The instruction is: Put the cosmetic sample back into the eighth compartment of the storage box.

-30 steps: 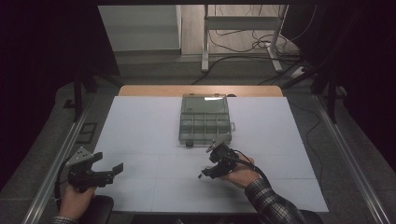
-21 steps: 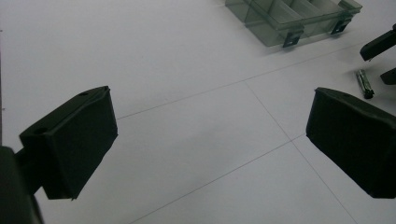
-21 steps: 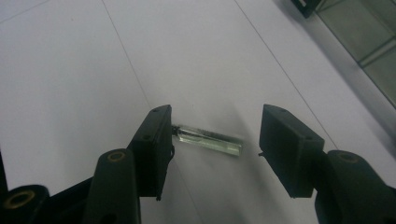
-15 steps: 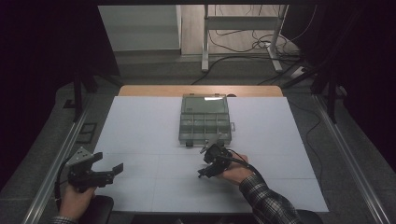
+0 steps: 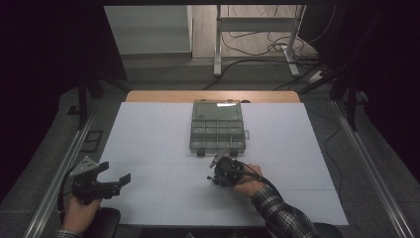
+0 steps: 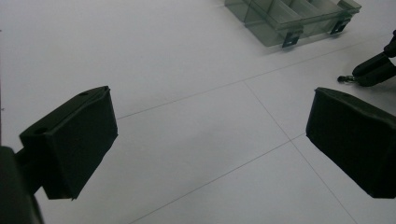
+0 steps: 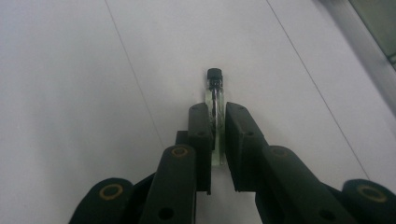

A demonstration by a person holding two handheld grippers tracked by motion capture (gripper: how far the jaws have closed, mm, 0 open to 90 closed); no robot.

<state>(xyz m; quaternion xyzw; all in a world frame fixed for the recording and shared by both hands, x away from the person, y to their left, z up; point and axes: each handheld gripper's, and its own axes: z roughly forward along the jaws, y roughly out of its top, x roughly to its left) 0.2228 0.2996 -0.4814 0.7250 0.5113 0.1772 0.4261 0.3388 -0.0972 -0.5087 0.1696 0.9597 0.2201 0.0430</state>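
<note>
A small clear glass vial (image 7: 216, 91) with a black cap lies on the white table, pointing away from the right gripper's camera. My right gripper (image 7: 217, 112) has just been closing its jaws, and its pads now press on the vial's body from both sides. In the high view the right gripper (image 5: 218, 171) is low over the table, just in front of the compartment box (image 5: 218, 130). My left gripper (image 5: 116, 173) is held at the near left, its jaws (image 6: 210, 140) wide apart with nothing between them.
The clear plastic compartment box (image 6: 299, 18) sits closed at the table's middle, two latches on its near side. The white table surface (image 5: 163, 144) spreads around it. A wooden edge, a metal stand and cables lie beyond the far side.
The right hand has shifted slightly toward the near left, staying low over the table. The left hand has kept still.
</note>
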